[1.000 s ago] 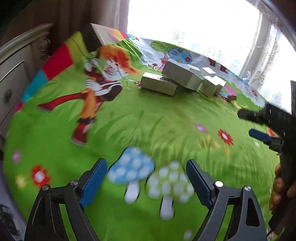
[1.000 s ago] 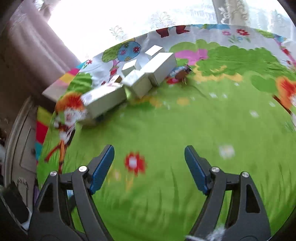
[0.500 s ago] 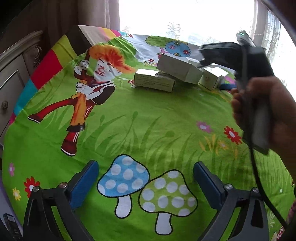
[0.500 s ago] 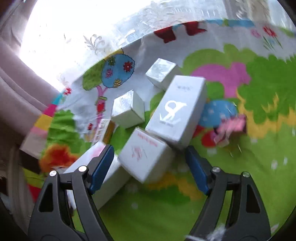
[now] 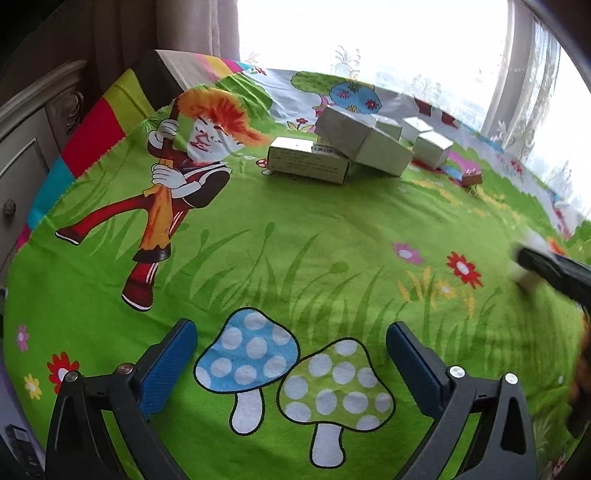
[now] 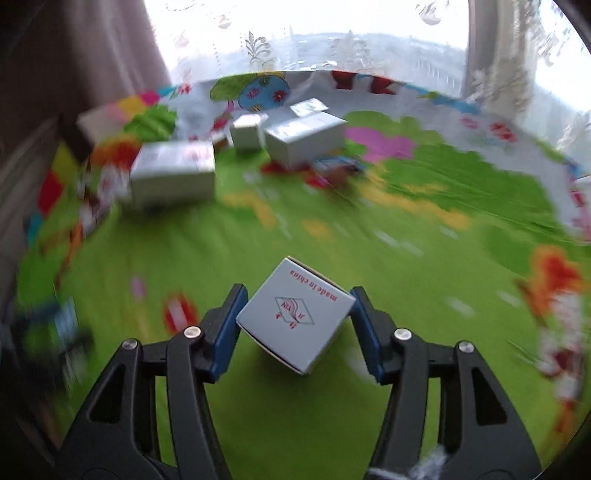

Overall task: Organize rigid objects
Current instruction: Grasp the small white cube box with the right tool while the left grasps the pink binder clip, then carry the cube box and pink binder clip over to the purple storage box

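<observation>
Right gripper (image 6: 295, 325) now clamps small white carton (image 6: 295, 319), lifted out of box pile (image 6: 236, 155) at upper left since 0.5 s ago; first item extracted. Left gripper (image 5: 291, 363) wide open, empty.

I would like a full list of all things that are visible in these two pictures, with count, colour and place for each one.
small box: 1, white with red print, clamped between the right gripper's fingers, above the cloth
pile of boxes: at least five, white or grey, far middle of the cloth; one leans on a flat one
cartoon cloth: 1, mostly green, covers the whole surface
small brown object: 1, right of the pile; too small to tell what it is
cabinet: 1, grey, at left edge
curtains: brownish, by the bright window
left gripper: black, blue pads, open, empty
right gripper: black, blue pads, shut on the box
</observation>
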The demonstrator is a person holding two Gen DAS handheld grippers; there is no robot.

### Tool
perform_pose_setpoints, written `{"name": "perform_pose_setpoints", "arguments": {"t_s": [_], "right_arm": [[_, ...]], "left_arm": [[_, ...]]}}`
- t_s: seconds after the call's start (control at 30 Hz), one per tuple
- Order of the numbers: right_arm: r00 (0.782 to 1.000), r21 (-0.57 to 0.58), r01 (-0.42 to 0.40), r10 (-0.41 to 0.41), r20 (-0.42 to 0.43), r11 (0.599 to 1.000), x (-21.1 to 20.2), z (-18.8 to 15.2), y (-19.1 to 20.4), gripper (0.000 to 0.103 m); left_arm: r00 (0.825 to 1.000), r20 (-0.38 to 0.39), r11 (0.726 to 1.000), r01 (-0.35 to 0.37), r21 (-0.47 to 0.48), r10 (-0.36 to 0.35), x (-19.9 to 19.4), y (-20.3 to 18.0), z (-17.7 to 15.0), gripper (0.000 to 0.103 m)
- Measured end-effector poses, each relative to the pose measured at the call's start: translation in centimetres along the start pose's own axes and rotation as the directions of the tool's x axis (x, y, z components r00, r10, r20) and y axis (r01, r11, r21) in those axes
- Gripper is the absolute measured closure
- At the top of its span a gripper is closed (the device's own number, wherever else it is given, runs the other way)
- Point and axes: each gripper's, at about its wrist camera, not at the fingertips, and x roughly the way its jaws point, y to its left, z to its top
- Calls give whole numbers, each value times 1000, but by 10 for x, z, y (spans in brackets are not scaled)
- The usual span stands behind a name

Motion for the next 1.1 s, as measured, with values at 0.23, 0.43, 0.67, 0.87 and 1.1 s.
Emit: {"name": "perform_pose_setpoints", "arguments": {"t_s": [0.23, 0.43, 0.67, 0.87, 1.1], "right_arm": [[985, -74, 172, -172, 11, 982, -51, -62, -54, 44], [994, 45, 109, -108, -16, 993, -52, -68, -85, 44], [993, 53, 122, -121, -17, 991, -51, -67, -80, 44], [993, 53, 121, -121, -17, 991, -51, -68, -82, 44], [993, 55, 120, -119, -15, 991, -52, -69, -83, 44]], "left_arm": [[997, -75, 1000, 18, 18, -16, 9, -28, 16, 0], [980, -106, 965, 188, 185, -171, 49, -145, 72, 0], [991, -58, 962, 135, 237, -124, 109, -229, 134, 0], [987, -16, 946, 160, 282, -162, 110, -248, 148, 62], [954, -38, 889, 292, 353, -298, 58, -223, 91, 69]]}}
